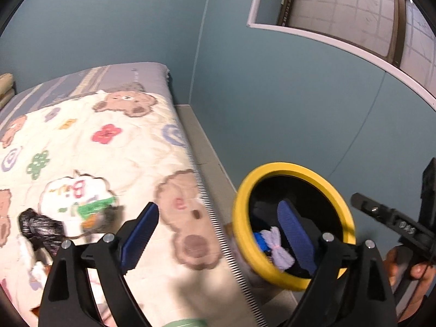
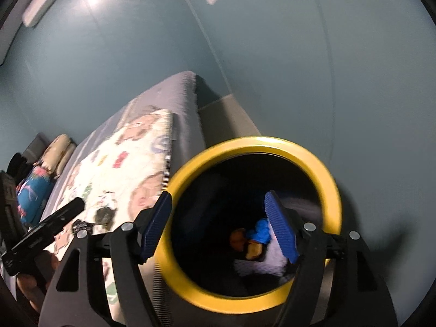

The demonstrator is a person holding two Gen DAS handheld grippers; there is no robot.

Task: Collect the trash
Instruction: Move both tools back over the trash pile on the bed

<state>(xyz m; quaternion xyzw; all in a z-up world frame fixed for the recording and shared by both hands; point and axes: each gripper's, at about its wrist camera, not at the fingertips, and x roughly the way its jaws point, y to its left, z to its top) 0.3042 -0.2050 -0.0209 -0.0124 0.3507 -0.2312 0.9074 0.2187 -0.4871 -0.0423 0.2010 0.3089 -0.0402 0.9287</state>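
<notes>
A black bin with a yellow rim [image 1: 294,170] stands beside the bed; it also shows in the right wrist view [image 2: 190,160]. Inside lie a pale purple wad [image 1: 278,245], something blue [image 2: 260,231] and brown bits [image 2: 238,238]. My left gripper [image 1: 218,237] is open and empty, its right finger over the bin mouth. My right gripper [image 2: 220,226] is open and empty, right finger over the bin, left finger at its rim. A crumpled black bag [image 1: 38,227] and dark scraps [image 1: 102,216] lie on the blanket [image 1: 114,163].
The bed's patterned blanket fills the left. Blue-grey walls [image 1: 272,95] close in behind and to the right, with a window [image 1: 340,8] above. Pillows [image 2: 60,147] and a blue cushion [image 2: 32,190] lie at the bed's far end. A narrow strip of floor [image 1: 201,147] runs beside the bed.
</notes>
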